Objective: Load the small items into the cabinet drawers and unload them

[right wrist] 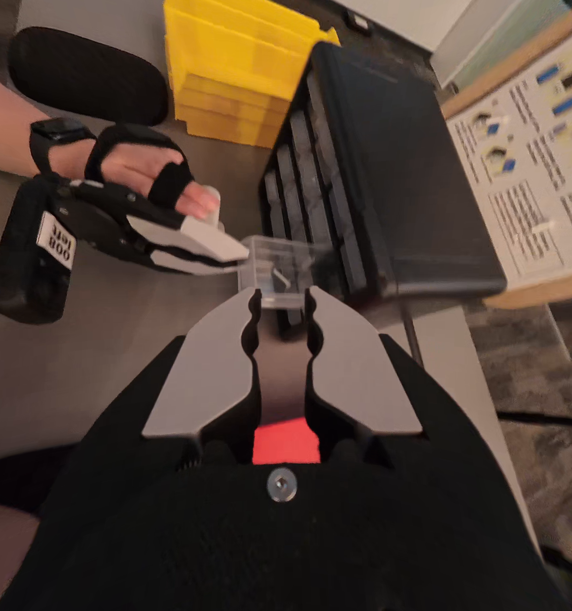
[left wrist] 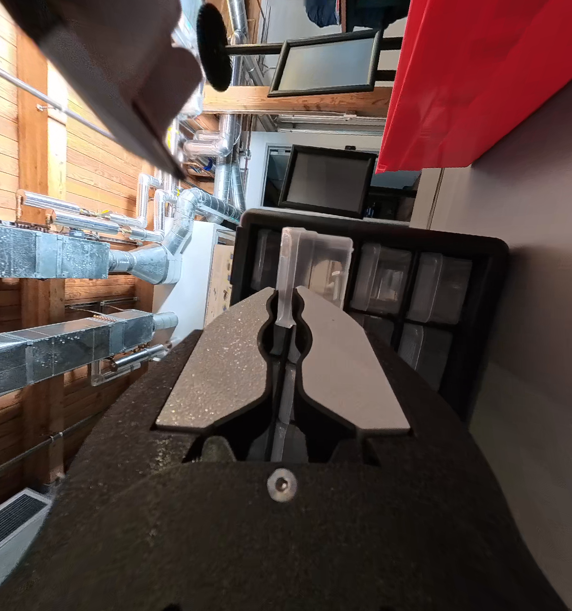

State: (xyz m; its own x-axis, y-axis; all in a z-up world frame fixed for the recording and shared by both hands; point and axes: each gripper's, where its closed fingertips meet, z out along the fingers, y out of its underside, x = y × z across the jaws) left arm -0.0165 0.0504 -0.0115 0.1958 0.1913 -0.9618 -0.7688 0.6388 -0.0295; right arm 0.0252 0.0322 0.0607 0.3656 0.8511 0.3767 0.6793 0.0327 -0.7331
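My left gripper (left wrist: 284,297) is clamped on the front tab of a clear plastic drawer (right wrist: 271,264), pulled out of the black cabinet (right wrist: 410,198) at far right. Right gripper (right wrist: 282,297) hangs agape just near it, empty. Small metal hex key (right wrist: 279,276) lies inside. Risk: overpull, drawer drops, contents spill.

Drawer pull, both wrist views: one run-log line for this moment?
left hand-held gripper: shut on clear drawer handle | drawer: pulled out of black cabinet | right hand-held gripper: open, above drawer
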